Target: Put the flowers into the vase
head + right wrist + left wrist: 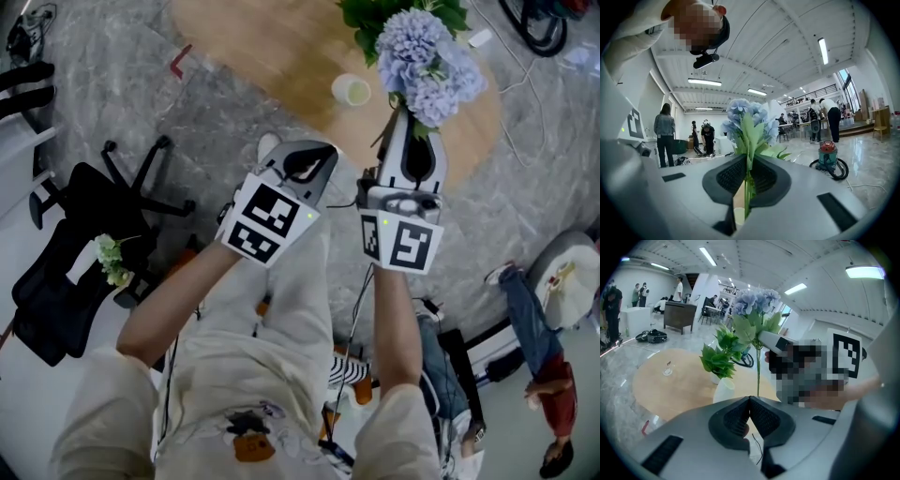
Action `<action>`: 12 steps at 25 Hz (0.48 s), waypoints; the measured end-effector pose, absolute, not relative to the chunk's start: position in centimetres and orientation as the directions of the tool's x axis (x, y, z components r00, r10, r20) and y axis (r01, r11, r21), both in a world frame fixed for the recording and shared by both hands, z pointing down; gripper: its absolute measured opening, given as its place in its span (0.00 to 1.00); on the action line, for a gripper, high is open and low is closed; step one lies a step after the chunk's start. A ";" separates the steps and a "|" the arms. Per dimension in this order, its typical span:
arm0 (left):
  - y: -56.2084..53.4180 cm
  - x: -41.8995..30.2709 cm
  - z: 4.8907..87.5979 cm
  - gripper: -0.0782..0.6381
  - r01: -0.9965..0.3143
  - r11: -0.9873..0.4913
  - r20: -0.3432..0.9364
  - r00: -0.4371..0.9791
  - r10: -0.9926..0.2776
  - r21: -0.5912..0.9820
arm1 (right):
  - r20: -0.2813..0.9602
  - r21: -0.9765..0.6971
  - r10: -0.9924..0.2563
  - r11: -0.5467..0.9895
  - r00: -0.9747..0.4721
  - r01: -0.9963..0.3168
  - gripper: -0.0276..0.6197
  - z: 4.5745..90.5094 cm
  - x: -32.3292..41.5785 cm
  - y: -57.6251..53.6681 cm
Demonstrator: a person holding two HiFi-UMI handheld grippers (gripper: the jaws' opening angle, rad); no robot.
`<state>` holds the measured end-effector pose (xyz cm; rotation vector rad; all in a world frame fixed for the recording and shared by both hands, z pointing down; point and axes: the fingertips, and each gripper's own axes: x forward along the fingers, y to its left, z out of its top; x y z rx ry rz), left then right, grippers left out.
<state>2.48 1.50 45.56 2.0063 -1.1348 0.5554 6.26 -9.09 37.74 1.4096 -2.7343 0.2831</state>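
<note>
The round wooden table [281,47] at twelve o'clock runs off the top of the head view, so its far rim is lost. Bare wood lies open toward eleven o'clock. The blue flowers [427,61] hang over the table's near edge at one o'clock. From above, their stem is mostly hidden by the right gripper [746,168], whose jaws are clamped on it. A leafy plant [375,14] behind is cropped at the top. The left gripper [750,404] is pressed closed on nothing. The white vase [352,90] stands at ten o'clock of the blooms, apart from them.
</note>
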 end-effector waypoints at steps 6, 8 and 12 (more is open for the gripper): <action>1.7 2.1 45.4 0.12 -0.858 -0.322 0.670 0.514 -0.537 0.400 | 0.084 -0.150 -0.790 0.593 -0.608 -0.791 0.07 35.9 5.5 -8.7; 1.7 2.0 45.3 0.12 -0.858 -0.321 0.668 0.514 -0.538 0.401 | 0.063 -0.169 -0.788 0.596 -0.612 -0.785 0.07 35.2 5.3 -8.8; 2.3 1.7 45.2 0.12 -0.856 -0.323 0.664 0.517 -0.539 0.404 | 0.023 -0.176 -0.788 0.602 -0.615 -0.779 0.07 33.6 4.7 -8.2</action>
